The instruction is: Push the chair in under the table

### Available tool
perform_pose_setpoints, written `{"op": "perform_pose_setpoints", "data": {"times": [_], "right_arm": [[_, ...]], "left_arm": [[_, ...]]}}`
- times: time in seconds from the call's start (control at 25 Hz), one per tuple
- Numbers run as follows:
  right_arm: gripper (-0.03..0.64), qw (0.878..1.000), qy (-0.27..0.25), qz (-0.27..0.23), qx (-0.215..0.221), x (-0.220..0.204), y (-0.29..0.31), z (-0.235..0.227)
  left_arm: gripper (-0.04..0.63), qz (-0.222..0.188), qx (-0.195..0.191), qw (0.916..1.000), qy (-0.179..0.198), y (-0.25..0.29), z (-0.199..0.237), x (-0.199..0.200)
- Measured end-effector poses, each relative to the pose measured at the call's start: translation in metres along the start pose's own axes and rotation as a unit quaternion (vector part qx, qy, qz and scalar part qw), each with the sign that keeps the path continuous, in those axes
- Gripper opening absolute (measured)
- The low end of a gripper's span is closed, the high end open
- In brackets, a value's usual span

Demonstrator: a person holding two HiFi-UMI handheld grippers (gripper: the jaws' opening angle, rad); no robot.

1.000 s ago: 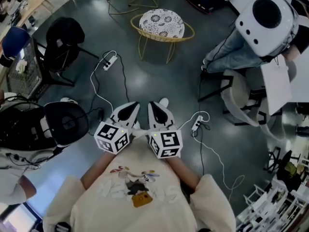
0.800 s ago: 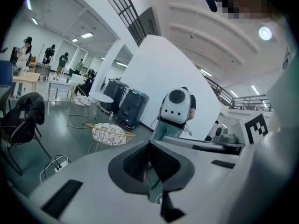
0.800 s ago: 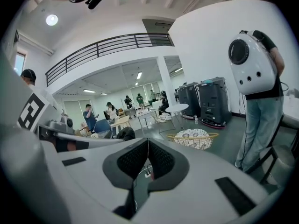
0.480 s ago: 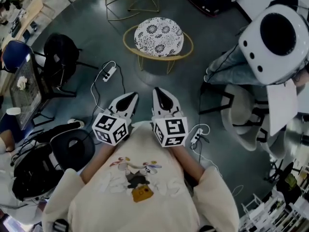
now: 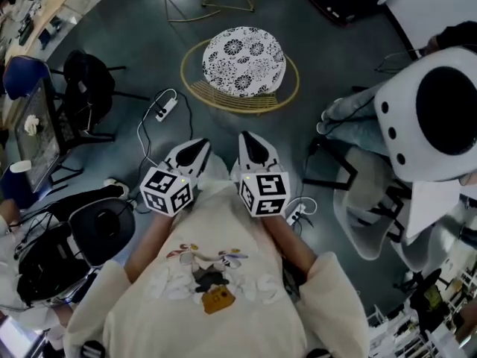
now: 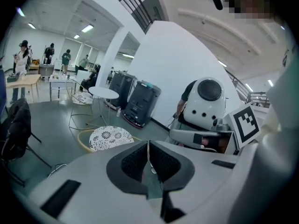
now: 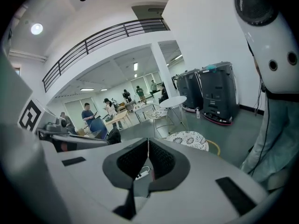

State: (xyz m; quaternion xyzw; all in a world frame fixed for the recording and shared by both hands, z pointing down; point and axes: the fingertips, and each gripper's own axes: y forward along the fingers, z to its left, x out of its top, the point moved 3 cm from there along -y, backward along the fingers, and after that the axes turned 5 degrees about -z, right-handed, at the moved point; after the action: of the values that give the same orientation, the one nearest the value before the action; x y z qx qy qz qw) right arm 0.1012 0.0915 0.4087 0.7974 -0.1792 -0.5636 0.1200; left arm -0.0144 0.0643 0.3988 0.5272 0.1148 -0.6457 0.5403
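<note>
Two grippers, two gold-framed cushioned chairs, two power strips

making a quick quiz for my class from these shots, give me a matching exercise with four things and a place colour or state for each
Things
1. round chair seat
2. white power strip
3. left tongs
4. white domed shell

Descriptions
A. shut, nothing between them
B. at the right edge of the head view
C. black-and-white flower print
D. lying left of that seat, cable attached

Pairs: 1-C, 2-D, 3-A, 4-B
</note>
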Motion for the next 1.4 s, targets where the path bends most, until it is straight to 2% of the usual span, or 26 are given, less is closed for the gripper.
{"op": "perform_pose_setpoints", "data": {"times": [0.16,0.28,0.32,0.36,0.44,0.56,0.72,0.8,1.04,1.24,1.4], "right_arm": [[0.009,1.0,0.0,0.026,-0.001,-0.004,0.025,-0.005],[0.01,0.998,-0.027,0.048,0.002,-0.012,0.034,-0.017],[0.011,0.998,-0.036,0.056,0.002,-0.014,0.039,-0.022],[0.011,0.997,-0.044,0.064,0.001,-0.015,0.046,-0.027],[0.02,0.995,-0.055,0.085,-0.001,-0.018,0.063,-0.034],[0.07,0.99,-0.078,0.119,0.002,-0.029,0.082,-0.042],[0.091,0.981,-0.128,0.148,0.012,-0.05,0.104,-0.055],[0.097,0.974,-0.155,0.161,0.021,-0.057,0.117,-0.055],[0.118,0.94,-0.276,0.193,0.059,-0.077,0.151,-0.065],[0.126,0.899,-0.368,0.219,0.096,-0.104,0.169,-0.073],[0.126,0.875,-0.411,0.226,0.12,-0.123,0.18,-0.077]], "left_arm": [[0.011,0.028,0.007,0.9994,0.017,0.014,0.031,0.008],[0.021,0.073,0.009,0.9956,0.058,0.039,0.048,0.0],[0.063,0.093,0.005,0.9926,0.078,0.05,0.054,-0.005],[0.096,0.112,-0.003,0.9885,0.102,0.06,0.062,-0.009],[0.119,0.145,-0.023,0.9781,0.147,0.077,0.076,-0.014],[0.121,0.179,-0.058,0.9636,0.19,0.096,0.085,-0.015],[0.121,0.223,-0.091,0.9382,0.248,0.12,0.095,-0.028],[0.121,0.238,-0.108,0.9281,0.265,0.129,0.102,-0.034],[0.121,0.266,-0.14,0.9097,0.287,0.153,0.115,-0.048],[0.121,0.288,-0.148,0.8933,0.312,0.174,0.131,-0.068],[0.121,0.31,-0.155,0.8817,0.32,0.189,0.147,-0.084]]}}
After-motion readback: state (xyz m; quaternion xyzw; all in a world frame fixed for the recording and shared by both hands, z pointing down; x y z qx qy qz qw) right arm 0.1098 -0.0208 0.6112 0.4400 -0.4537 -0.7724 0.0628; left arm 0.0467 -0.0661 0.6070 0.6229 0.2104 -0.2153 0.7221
